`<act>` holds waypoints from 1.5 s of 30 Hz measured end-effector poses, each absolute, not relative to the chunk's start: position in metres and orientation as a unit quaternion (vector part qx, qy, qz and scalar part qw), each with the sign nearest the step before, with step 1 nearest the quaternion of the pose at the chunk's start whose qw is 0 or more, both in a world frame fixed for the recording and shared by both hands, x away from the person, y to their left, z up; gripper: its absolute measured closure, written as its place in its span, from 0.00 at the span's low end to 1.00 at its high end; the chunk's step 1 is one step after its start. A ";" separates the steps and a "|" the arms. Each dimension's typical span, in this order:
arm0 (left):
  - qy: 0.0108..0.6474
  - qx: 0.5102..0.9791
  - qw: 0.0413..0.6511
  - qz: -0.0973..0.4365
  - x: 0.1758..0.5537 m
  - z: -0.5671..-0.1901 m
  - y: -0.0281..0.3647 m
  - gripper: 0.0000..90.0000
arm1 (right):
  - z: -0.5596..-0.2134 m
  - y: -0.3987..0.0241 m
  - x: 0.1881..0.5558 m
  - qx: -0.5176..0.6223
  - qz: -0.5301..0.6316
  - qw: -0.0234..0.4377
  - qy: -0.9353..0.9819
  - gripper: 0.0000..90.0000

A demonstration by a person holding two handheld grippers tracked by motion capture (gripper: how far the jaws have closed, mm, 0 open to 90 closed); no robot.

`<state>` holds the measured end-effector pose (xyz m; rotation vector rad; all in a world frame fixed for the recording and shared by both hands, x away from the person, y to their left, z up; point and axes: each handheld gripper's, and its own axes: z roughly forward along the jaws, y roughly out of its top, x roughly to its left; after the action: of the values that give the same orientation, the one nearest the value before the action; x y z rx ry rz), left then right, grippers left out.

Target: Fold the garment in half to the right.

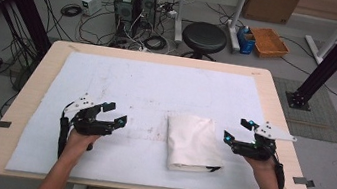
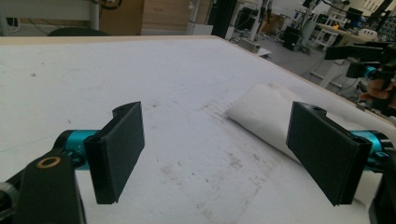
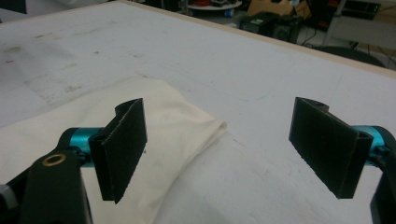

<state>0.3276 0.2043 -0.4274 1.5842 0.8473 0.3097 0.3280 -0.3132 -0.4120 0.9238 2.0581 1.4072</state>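
From the high view I see the folded white cloth (image 1: 193, 144) lying flat on the white mat (image 1: 146, 91) that covers the worktop (image 1: 276, 105), a little right of the middle and towards my near edge. My left claw (image 1: 114, 111) sits well to the left of the cloth, low over the mat, and its jaws stand wide with nothing between them. In the left gripper view the bare, stained mat runs between the two black jaws, and the cloth (image 2: 266, 114) lies beyond the right-hand jaw. My right claw (image 1: 236, 130) is just beside the cloth's right edge, apart from it, jaws spread wide and empty. In the right gripper view the cloth (image 3: 154, 116) lies under and behind the left-hand jaw, its rounded folded corner reaching into the gap; neither pad presses on it. Beyond the far edge of the worktop a black stool (image 1: 204, 36) stands on the floor
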 end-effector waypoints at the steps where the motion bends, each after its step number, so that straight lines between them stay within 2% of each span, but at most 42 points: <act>1: 0.366 0.688 0.612 0.135 0.328 -0.428 0.204 0.22 | -0.412 -0.317 0.324 0.336 0.516 0.241 0.750 0.21; 7: 0.349 0.691 0.614 0.151 0.328 -0.428 0.206 0.22 | -0.414 -0.328 0.317 0.355 0.512 0.260 0.738 0.21; 13: 0.321 0.702 0.607 0.191 0.327 -0.428 0.212 0.22 | -0.414 -0.339 0.314 0.359 0.509 0.263 0.737 0.21; 45: 0.325 0.694 0.614 0.191 0.319 -0.426 0.226 0.22 | -0.416 -0.334 0.313 0.355 0.509 0.260 0.739 0.21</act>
<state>0.3195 0.2258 -0.4264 1.5985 0.7481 0.4396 0.3131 -0.3339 -0.4163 0.9625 2.0015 1.3797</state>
